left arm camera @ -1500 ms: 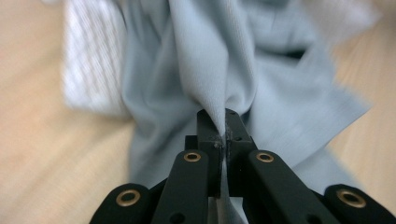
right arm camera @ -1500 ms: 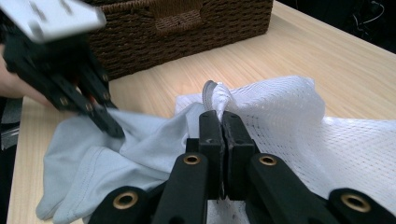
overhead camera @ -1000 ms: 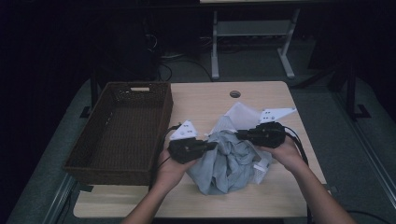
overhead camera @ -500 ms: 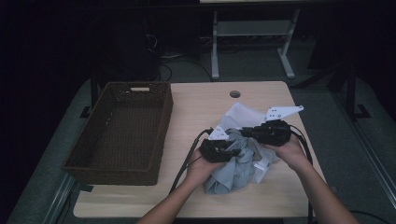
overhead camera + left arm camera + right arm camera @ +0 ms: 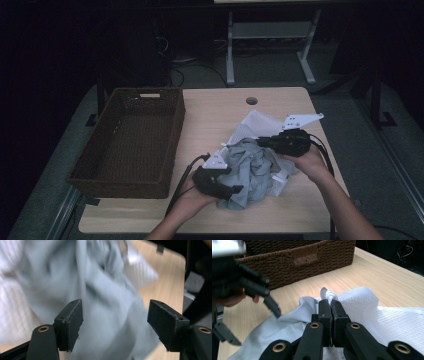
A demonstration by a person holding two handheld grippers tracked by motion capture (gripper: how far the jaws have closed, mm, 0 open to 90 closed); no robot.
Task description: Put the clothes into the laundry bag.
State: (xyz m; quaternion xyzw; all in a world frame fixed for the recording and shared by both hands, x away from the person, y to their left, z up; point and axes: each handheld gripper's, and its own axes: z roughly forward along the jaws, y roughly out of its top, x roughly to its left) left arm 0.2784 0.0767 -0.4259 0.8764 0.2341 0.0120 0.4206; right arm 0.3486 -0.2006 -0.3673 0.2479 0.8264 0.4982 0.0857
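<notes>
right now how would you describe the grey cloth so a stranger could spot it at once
Start at the wooden table and look right of the brown wicker basket. The grey cloth lies bunched between the two hand-held grippers, on a white mesh fabric. It is plain, crumpled and blue-grey, while the fabric beneath is white and netted.

Left gripper (image 5: 235, 190) sits low at the near side, held from below by the left hand (image 5: 192, 197), jaws pointing toward the right; its jaws have just been opening and stand wide apart, pads pressing on nothing. Right gripper (image 5: 260, 141) sits farther back on the right, right hand (image 5: 305, 160) wrapped around its body, pointing left. Its jaws are pinched tight together. Both forearms come in from the bottom edge.
</notes>
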